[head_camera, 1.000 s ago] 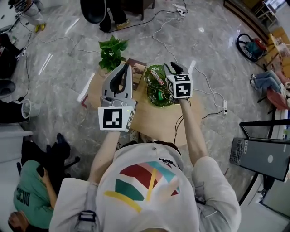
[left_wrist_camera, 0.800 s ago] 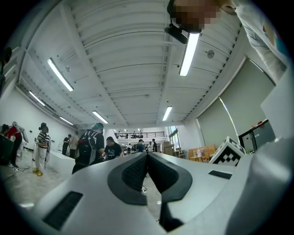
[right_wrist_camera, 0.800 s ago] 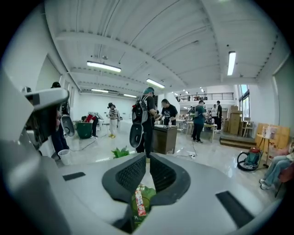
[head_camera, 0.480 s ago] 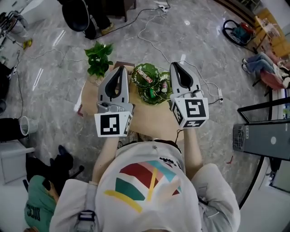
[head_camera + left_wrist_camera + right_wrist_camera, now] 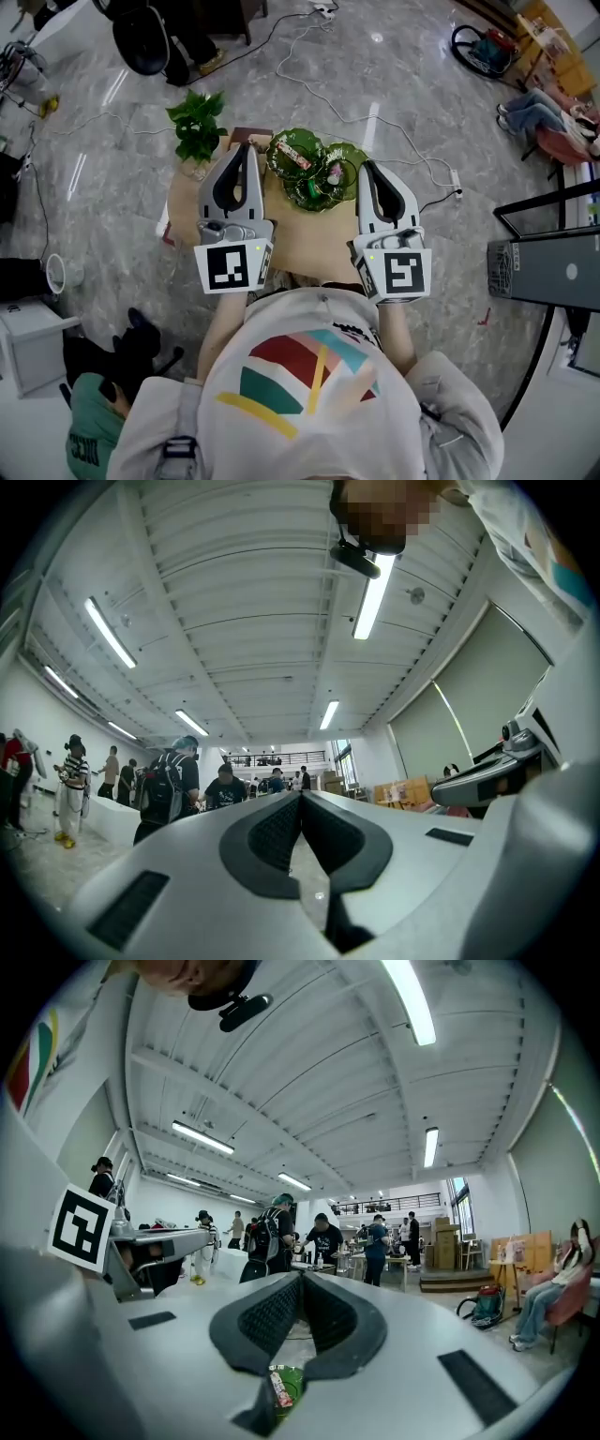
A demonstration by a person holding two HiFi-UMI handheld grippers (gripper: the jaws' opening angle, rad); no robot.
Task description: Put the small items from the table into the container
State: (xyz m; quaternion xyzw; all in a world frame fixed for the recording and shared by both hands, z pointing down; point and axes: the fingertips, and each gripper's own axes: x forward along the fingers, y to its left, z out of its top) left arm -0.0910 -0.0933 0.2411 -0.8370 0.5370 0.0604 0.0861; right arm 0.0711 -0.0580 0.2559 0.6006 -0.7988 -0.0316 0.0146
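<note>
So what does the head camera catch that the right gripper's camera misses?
Head view only: the table, the plant and the person's shirt from above.

Right gripper view only: ceiling lights, people standing across the hall, and the right gripper seen close up, its jaws shut with nothing between them.

Both: the green dish with a snack in it, the left gripper and the right gripper.
</note>
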